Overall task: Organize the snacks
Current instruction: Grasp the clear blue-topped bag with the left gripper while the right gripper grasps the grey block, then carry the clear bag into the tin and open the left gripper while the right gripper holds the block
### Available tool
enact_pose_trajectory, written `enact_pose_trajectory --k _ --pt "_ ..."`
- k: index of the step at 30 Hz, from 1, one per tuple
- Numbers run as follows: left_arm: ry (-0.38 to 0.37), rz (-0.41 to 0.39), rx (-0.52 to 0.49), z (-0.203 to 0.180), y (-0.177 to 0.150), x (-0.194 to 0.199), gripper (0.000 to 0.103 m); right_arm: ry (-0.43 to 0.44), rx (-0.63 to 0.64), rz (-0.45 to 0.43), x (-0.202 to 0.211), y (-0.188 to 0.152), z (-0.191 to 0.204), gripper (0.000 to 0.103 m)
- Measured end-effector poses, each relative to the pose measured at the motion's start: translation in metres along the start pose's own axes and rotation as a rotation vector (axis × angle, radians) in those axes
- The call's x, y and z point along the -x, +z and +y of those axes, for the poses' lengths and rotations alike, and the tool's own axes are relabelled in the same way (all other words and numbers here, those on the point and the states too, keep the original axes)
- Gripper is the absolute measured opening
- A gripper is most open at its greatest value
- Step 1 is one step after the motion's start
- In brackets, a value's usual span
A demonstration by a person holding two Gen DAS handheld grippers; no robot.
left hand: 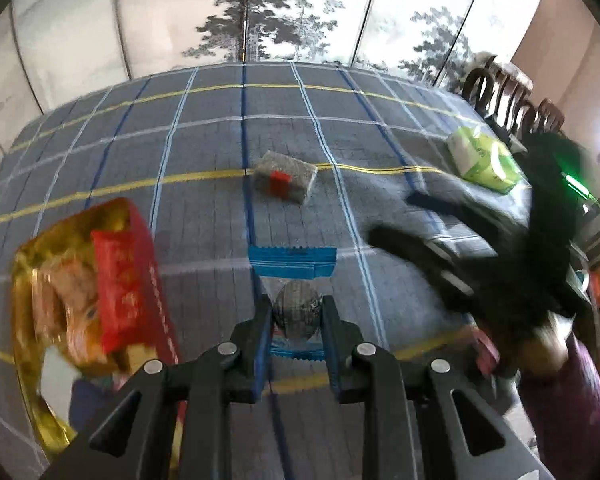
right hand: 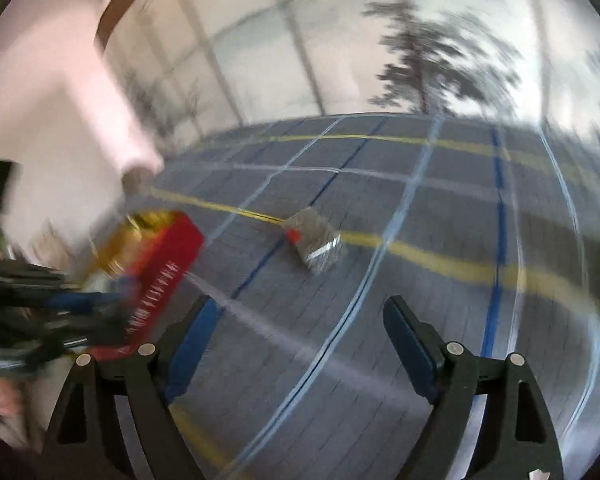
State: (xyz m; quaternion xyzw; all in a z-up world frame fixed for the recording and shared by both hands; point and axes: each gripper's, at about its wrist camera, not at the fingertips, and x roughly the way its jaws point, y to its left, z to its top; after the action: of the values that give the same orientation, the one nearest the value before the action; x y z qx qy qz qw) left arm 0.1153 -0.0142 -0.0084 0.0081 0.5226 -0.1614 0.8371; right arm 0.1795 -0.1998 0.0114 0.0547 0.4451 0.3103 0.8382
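Behind the table (left hand: 140,152), with its grey cloth checked in blue, white and yellow, stands a folding screen painted with pines (left hand: 260,20). From the left wrist we see our left gripper (left hand: 296,320) with its fingers closed on a clear snack packet with blue crimped ends (left hand: 294,280), long axis pointing away from us. A gold and red snack box (left hand: 112,272) sits to its left, a silver packet with a red label (left hand: 286,182) lies beyond, and a green and white tissue pack (left hand: 484,160) is far right.

From the right wrist, blurred, our right gripper (right hand: 300,340) has its fingers spread with nothing between them; the silver packet (right hand: 316,244) lies ahead, angled.
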Motion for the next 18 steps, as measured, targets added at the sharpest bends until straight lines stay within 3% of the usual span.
enact_pose_trajectory --k 3,5,10,12,13,14,18 --pt "-0.002 -0.015 0.024 0.005 -0.009 0.014 0.023 -0.007 0.121 0.075 -0.03 0.025 0.006 0.083" --pt "0.0 -0.034 0.044 0.013 -0.014 0.026 0.023 -0.026 0.184 0.117 -0.05 0.035 0.01 0.076" --pt "0.02 -0.069 0.059 0.025 -0.02 0.042 0.023 -0.033 0.256 0.171 -0.083 0.049 0.018 0.067" --pt "0.02 -0.074 0.06 0.029 -0.021 0.047 0.023 -0.05 0.271 0.199 -0.096 0.05 0.02 0.053" --pt "0.027 -0.077 0.059 0.031 -0.023 0.048 0.023 -0.051 0.268 0.21 -0.101 0.05 0.021 0.037" --pt "0.032 -0.08 0.059 0.031 -0.024 0.05 0.023 -0.06 0.271 0.218 -0.104 0.049 0.022 0.032" --pt "0.052 -0.085 0.069 0.032 -0.028 0.052 0.023 -0.119 0.248 0.214 -0.099 0.04 0.027 0.032"
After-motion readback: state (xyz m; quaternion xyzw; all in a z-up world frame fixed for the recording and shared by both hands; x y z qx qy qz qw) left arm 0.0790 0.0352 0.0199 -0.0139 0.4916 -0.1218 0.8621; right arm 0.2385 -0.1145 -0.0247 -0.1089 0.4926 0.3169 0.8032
